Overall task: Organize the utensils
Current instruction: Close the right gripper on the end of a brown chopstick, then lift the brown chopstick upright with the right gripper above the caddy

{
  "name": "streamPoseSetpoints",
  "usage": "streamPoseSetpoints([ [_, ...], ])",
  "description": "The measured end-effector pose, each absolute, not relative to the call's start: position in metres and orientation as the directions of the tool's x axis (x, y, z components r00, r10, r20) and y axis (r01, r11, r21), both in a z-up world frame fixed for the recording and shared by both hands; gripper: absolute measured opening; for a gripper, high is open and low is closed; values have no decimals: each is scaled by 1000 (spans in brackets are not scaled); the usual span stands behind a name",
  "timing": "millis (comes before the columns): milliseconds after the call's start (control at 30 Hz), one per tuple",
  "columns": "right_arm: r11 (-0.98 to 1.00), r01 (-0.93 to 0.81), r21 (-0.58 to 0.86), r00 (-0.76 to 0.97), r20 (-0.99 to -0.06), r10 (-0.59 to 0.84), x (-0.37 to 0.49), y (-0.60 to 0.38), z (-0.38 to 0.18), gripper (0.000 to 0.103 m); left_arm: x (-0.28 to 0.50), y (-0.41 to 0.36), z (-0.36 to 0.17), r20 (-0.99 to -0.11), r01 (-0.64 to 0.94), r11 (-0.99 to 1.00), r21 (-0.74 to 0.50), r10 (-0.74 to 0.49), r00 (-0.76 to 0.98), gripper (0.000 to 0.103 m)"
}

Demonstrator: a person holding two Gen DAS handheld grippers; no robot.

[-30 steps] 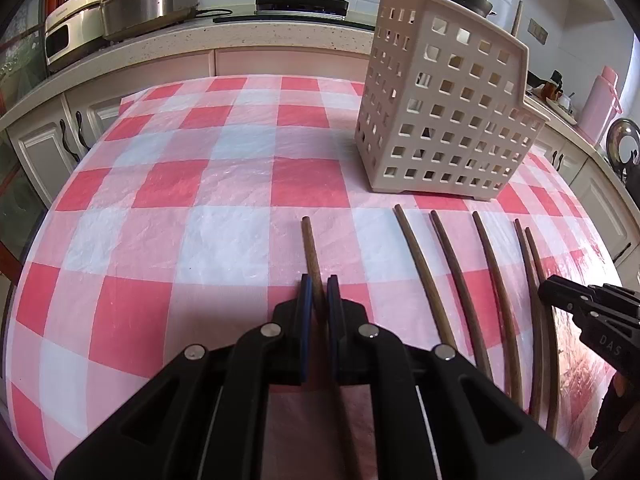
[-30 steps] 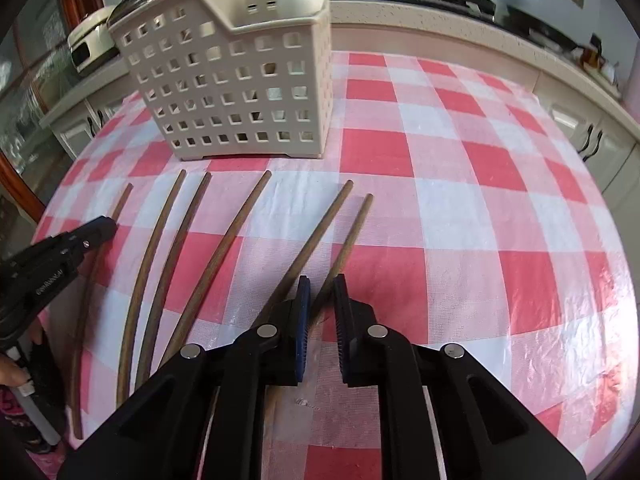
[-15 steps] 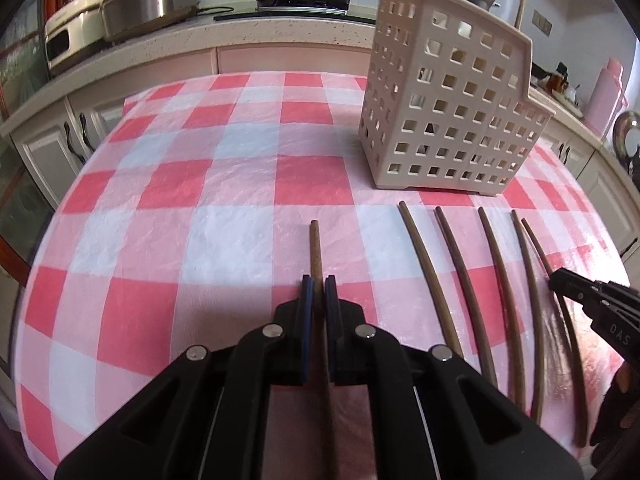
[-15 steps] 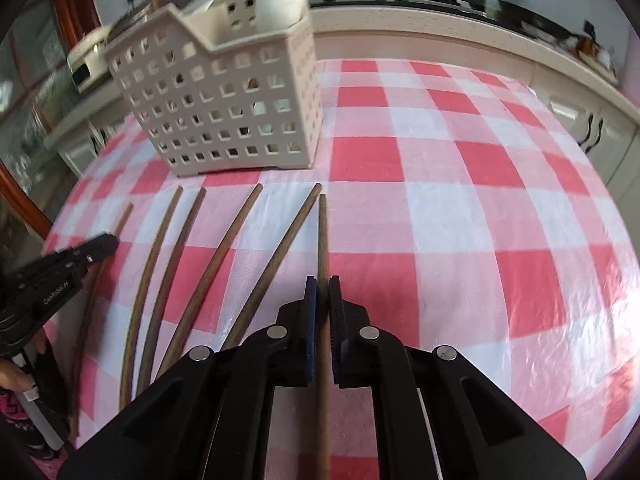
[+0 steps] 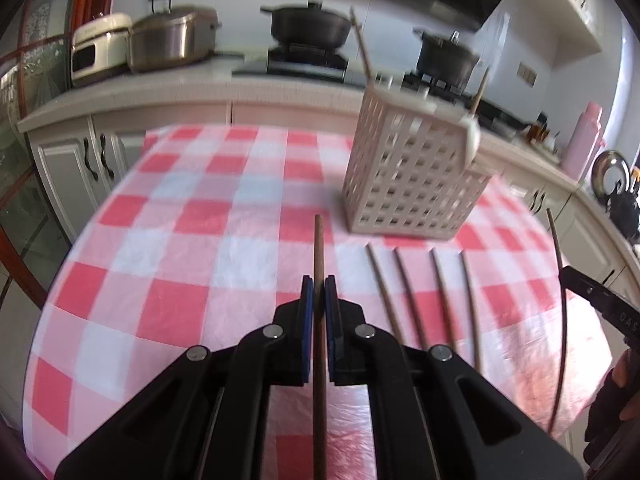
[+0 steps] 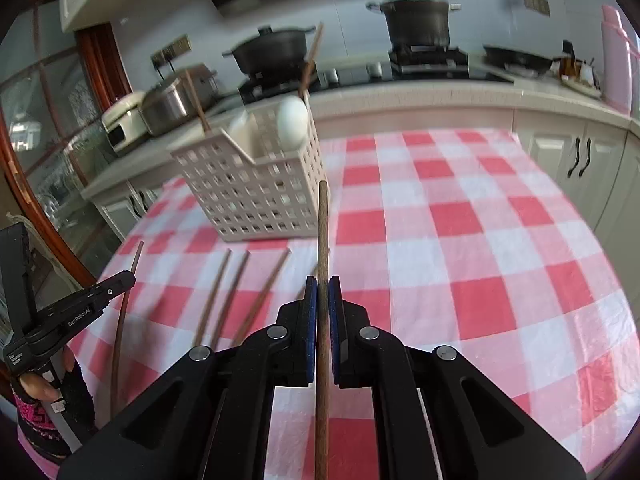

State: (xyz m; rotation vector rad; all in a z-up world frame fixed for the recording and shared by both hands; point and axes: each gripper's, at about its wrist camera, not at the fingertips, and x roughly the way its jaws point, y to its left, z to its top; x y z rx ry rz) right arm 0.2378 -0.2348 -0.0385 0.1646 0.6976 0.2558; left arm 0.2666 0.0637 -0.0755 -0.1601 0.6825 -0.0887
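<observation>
My left gripper [image 5: 319, 284] is shut on a brown chopstick [image 5: 319, 240], held off the red-and-white checked table [image 5: 192, 248]. My right gripper [image 6: 323, 284] is shut on another chopstick [image 6: 323, 220], also lifted and pointing towards the white perforated basket [image 6: 256, 196]. The basket [image 5: 412, 176] holds a white spoon [image 6: 293, 122] and a few upright chopsticks [image 6: 195, 96]. Several more chopsticks [image 5: 404, 296] lie side by side on the cloth in front of the basket. In each wrist view the other gripper shows at the edge: the right [image 5: 568, 272], the left [image 6: 128, 278].
Behind the table runs a kitchen counter [image 5: 160, 92] with a rice cooker [image 5: 98, 46], a steel pot [image 5: 170, 42], black pots on a stove [image 6: 416, 20] and a pink flask [image 5: 582, 140]. White cabinets [image 6: 576, 160] stand close to the table's far and side edges.
The right gripper's jaws closed on a chopstick. Both grippers then rose from the cloth, each carrying its chopstick, and tilted up so more of the kitchen shows.
</observation>
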Motion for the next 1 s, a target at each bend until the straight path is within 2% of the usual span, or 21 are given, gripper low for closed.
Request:
streamPoseSetpoints([
  [200,948,-216,232,795,-522,309,209,-239,-5,6,229,62,-35,-518,48,983,-176,-134,845,6],
  [433,951,-247,185,832,-463,306,182,-233,20,6,186,49,1,-395,62,991,-119,-104,913,6],
  [733,950,-274,149,857,-410,312,155,-228,41,6,153,40,24,-302,77,992,-100,-104,948,6],
  [1000,949,-286,133,861,-399,315,149,-223,45,6,146,38,30,-281,81,993,-88,-103,954,6],
])
